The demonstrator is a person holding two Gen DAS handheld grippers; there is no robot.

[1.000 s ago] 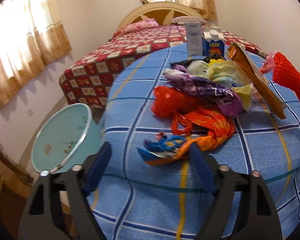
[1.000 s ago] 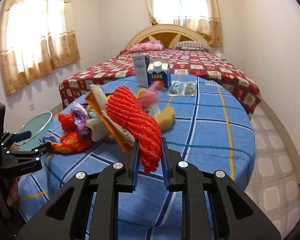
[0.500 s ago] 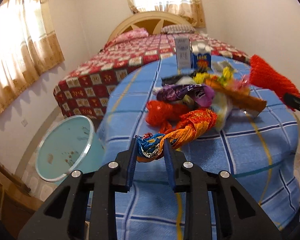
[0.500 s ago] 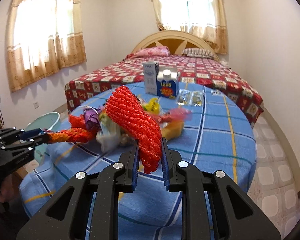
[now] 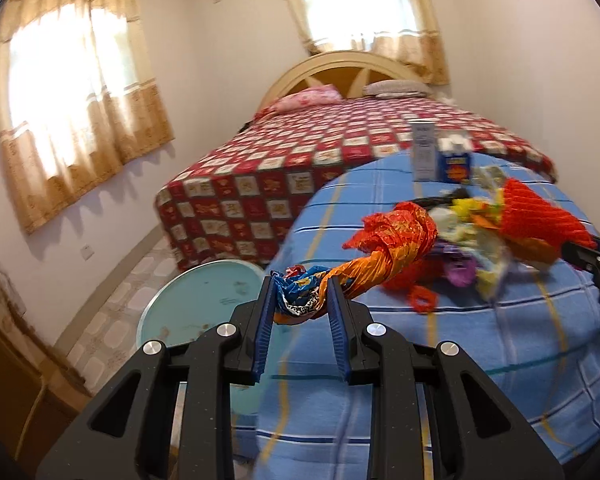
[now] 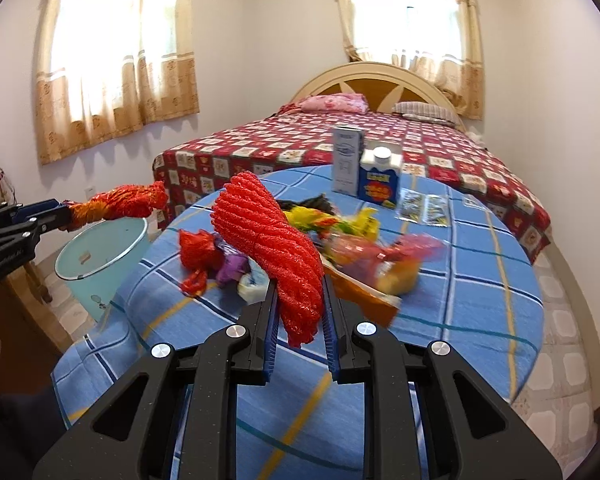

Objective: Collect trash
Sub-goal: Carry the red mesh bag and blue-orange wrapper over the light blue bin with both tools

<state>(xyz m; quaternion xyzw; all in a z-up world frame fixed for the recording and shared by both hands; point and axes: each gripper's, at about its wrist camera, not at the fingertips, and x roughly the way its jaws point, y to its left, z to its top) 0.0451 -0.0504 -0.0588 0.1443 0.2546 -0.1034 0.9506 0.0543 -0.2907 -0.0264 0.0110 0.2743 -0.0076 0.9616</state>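
Observation:
My left gripper (image 5: 301, 300) is shut on an orange and blue foil wrapper (image 5: 364, 256) and holds it in the air beside the table, over the rim of a pale blue bin (image 5: 188, 312). In the right wrist view the wrapper (image 6: 120, 204) hangs above the bin (image 6: 100, 248). My right gripper (image 6: 299, 308) is shut on a red mesh net (image 6: 268, 236), lifted above a pile of mixed wrappers (image 6: 356, 240) on the blue checked round table (image 6: 480, 280). The net also shows in the left wrist view (image 5: 540, 216).
Two cartons (image 6: 364, 172) and flat sachets (image 6: 420, 204) stand at the table's far side. A bed with a red checked cover (image 6: 380, 140) lies behind the table. A wooden piece of furniture (image 5: 12, 360) stands by the left wall. Tiled floor (image 6: 560, 340) lies to the right.
My left gripper closed on the foil wrapper, lifted it off the table and carried it left toward the bin. My right gripper kept the red net and rose a little.

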